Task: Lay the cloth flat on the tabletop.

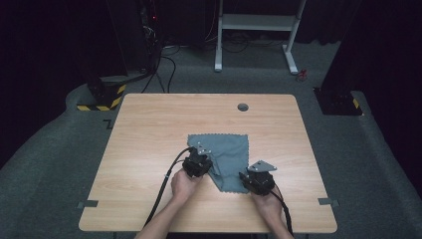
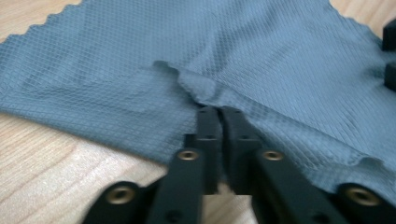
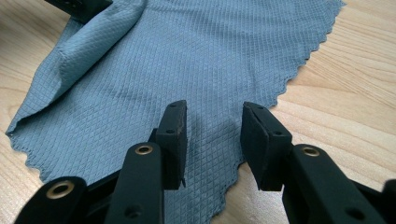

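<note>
Both of my forearms come in from the near edge of the table (image 1: pixel 149 124), one gripper in each hand, so I count two grippers, one cloth and one wooden tabletop. One grey-blue cloth (image 1: pixel 231 152) with a fine diamond weave and scalloped edges lies a little nearer my side than the table's middle, partly folded over itself along its left side. My left gripper (image 2: pixel 219 112) sits at the cloth's left part, angled forward and to the right, with my left hand (image 1: pixel 183 185) wrapped around its body from behind. Its jaws are pressed together, and in the left gripper view a small raised pucker of cloth meets their tips; they pinch that fold. My right gripper (image 3: pixel 212 135) rests at the cloth's near right corner, pointing forward over the fabric, with my right hand (image 1: pixel 268 204) behind it. Its jaws stand partly apart, one on each side of a strip of flat cloth, and I cannot tell whether the pads touch the fabric. One cable trails back from each gripper toward the table's near edge. One small dark round grommet (image 1: pixel 243 107) sits in the tabletop near the far edge, well apart from the cloth.
</note>
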A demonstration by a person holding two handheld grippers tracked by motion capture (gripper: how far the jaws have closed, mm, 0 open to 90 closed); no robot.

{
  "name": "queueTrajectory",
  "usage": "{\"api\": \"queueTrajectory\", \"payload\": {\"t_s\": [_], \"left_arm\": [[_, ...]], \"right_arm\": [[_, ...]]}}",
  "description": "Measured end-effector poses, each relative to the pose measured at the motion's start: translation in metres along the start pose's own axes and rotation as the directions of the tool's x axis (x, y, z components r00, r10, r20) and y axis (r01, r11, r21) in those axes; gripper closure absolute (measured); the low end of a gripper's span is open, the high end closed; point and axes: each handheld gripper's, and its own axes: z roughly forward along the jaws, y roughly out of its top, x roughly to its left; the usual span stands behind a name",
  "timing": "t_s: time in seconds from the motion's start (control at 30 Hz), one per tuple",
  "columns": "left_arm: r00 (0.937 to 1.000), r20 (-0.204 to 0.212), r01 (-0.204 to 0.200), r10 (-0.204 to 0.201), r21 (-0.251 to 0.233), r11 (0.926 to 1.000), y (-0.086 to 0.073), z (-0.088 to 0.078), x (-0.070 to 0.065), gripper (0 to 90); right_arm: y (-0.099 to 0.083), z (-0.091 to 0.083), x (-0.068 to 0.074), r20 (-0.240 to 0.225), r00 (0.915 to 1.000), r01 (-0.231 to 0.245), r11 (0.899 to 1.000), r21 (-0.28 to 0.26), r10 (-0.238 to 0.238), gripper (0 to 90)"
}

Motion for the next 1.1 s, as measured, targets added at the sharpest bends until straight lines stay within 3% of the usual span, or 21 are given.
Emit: {"api": "queueTrajectory", "payload": {"t_s": [0.1, 0.2, 0.33, 0.5, 0.57, 0.63, 0.8, 0.97, 1.1], "left_arm": [[0.9999, 0.002, -0.013, 0.013, 0.006, 0.9999, 0.0, -0.005, -0.001, 89.9], [0.9998, 0.017, 0.009, -0.009, -0.015, 0.9999, -0.001, -0.016, 0.001, 90.0], [0.9992, 0.021, 0.036, -0.035, -0.065, 0.9972, -0.008, -0.042, 0.004, 90.0], [0.998, 0.004, 0.063, -0.063, -0.093, 0.9936, -0.032, -0.073, 0.001, 90.0], [0.9967, -0.012, 0.079, -0.08, -0.094, 0.9925, -0.047, -0.083, 0.0, 90.0], [0.9953, -0.054, 0.076, -0.081, -0.08, 0.9939, -0.064, -0.091, 0.001, 90.0], [0.9885, -0.06, 0.133, -0.139, -0.083, 0.9876, -0.09, -0.099, 0.005, 90.0], [0.991, -0.088, 0.092, -0.101, -0.102, 0.9905, -0.095, -0.104, -0.001, 90.0], [0.9887, -0.055, 0.132, -0.139, -0.12, 0.984, -0.103, -0.104, -0.001, 90.0]], "right_arm": [[0.0, 0.0, 0.0, 0.0, 1.0, -0.001, 1.0, 0.001, 0.001, 61.3], [0.0, 0.0, 0.0, -0.001, 1.0, 0.001, 1.0, 0.0, -0.001, 61.3], [0.0, 0.0, -0.001, -0.002, 1.0, 0.001, 1.0, 0.0, -0.001, 61.3], [0.0, 0.0, -0.001, -0.002, 1.0, 0.006, 1.0, -0.001, -0.006, 61.1], [0.0, 0.0, -0.001, -0.004, 1.0, 0.003, 1.0, 0.001, -0.003, 61.2], [0.0, 0.0, -0.001, -0.008, 1.0, -0.005, 1.0, 0.002, 0.005, 61.2], [0.0, 0.0, -0.002, -0.008, 1.0, -0.001, 1.0, 0.001, 0.001, 61.2], [0.0, 0.0, -0.002, -0.008, 1.0, -0.001, 1.0, 0.002, 0.001, 61.2], [0.0, 0.0, -0.001, -0.009, 0.9999, -0.007, 1.0, 0.003, 0.007, 61.3]]}}
